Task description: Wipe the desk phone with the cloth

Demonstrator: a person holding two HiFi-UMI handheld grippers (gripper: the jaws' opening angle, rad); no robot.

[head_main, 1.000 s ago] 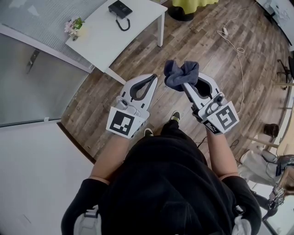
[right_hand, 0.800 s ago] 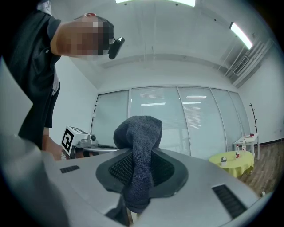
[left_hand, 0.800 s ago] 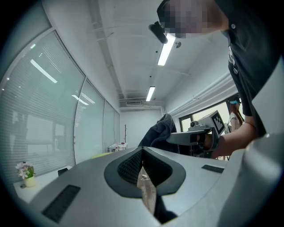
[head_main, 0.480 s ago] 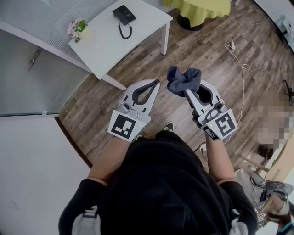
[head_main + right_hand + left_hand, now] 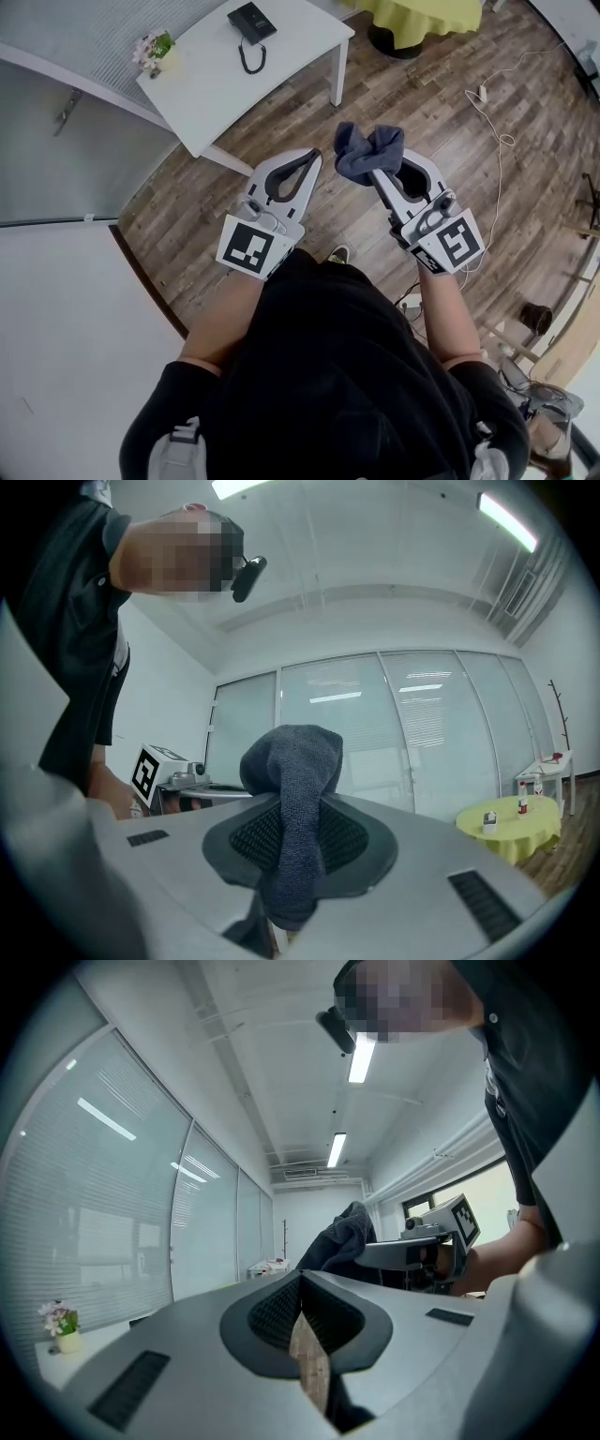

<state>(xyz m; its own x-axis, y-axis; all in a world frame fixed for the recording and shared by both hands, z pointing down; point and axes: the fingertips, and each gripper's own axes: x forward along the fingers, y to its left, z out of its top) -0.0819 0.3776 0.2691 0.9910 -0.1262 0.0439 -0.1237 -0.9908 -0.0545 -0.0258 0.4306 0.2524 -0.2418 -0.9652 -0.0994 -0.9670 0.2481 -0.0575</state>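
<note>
My left gripper [image 5: 313,159]: fingers closed, empty | my right gripper [image 5: 373,174]: fingers clamped on dark cloth [image 5: 364,148] | desk phone [image 5: 249,21] on white counter [image 5: 281,70], well apart.

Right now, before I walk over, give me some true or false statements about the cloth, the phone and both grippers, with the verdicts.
1. The right gripper is shut on the cloth. True.
2. The cloth is touching the desk phone. False: the phone sits on the white table, well apart from the cloth.
3. The left gripper has its fingers together with nothing between them. True.
4. The phone's table is yellow. False: it is white; the yellow table is a separate one.
5. Flowers stand on the phone's table. True.
</note>
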